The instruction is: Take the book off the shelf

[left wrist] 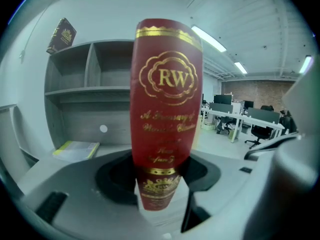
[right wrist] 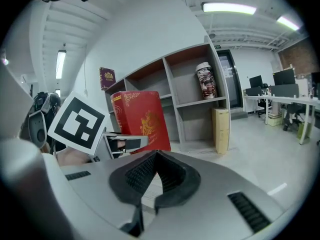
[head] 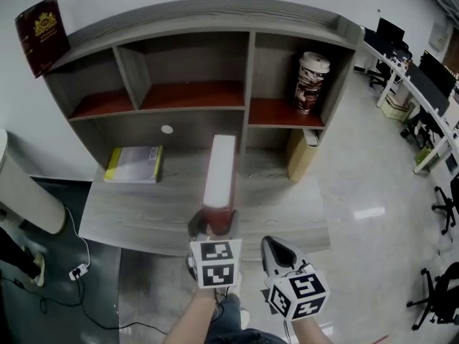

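Observation:
A red book (head: 219, 174) with gold lettering stands upright over the desk surface (head: 143, 213) in front of the grey shelf unit (head: 247, 70), its white page edge facing up in the head view. My left gripper (head: 214, 226) is shut on its lower end. In the left gripper view the red spine (left wrist: 167, 99) rises between the jaws (left wrist: 160, 184) and fills the middle. My right gripper (head: 281, 253) hangs just right of the left one, shut and holding nothing. In the right gripper view the book (right wrist: 142, 121) shows to the left beyond the closed jaws (right wrist: 156, 181).
A dark red book (head: 41, 31) leans on the shelf's top left corner. A yellow-green booklet (head: 134, 163) lies flat on the desk at left. A printed cup (head: 310, 82) stands in the upper right compartment, a tan box (head: 301, 153) below it. Office desks and chairs (head: 423, 99) are at right.

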`<state>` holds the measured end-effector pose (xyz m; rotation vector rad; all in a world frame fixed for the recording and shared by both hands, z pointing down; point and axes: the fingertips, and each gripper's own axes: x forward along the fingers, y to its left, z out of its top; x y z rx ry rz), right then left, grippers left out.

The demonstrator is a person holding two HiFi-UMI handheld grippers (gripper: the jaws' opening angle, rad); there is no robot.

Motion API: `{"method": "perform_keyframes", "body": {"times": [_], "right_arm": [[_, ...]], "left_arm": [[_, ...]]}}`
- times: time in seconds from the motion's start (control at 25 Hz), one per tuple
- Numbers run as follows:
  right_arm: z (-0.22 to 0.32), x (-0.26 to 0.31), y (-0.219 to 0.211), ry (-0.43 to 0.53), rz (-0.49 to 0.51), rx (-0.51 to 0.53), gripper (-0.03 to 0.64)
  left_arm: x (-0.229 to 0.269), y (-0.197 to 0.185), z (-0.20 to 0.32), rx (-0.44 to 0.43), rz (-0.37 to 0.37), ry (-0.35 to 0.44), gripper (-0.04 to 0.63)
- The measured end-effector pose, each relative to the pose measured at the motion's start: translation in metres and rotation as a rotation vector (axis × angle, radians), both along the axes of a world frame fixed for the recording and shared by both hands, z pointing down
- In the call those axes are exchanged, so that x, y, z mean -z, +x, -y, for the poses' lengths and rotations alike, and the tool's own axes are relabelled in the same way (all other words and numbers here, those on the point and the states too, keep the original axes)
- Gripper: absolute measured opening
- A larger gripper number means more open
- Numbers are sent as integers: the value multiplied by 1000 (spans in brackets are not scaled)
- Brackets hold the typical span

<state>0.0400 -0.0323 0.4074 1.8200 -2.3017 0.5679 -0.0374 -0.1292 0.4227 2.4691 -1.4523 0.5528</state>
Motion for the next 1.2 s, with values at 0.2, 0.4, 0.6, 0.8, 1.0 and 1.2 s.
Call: {"method": "perform_keyframes", "body": {"times": [0.2, 0.4, 0.6, 0.8, 1.0, 1.2], "right_arm": [[-19, 9, -4, 24, -1, 10, 8], [-37, 16, -7, 45, -5, 22, 8], [-54, 19, -13, 59, -15, 32, 8], [-68, 20, -23, 67, -14, 54, 8], [-80, 27, -33, 93, -31, 72, 8], [-91, 33, -38, 104, -28, 76, 8]], "left_arm": [[11, -6, -23, 0, -2, 14, 247], [19, -11, -46, 7, 3, 25, 247], [26, -20, -68, 12, -2, 34, 246], [28, -31, -89, 17, -6, 35, 245], [34, -42, -105, 27, -13, 48, 245], [43, -56, -121, 44, -26, 57, 244]]}}
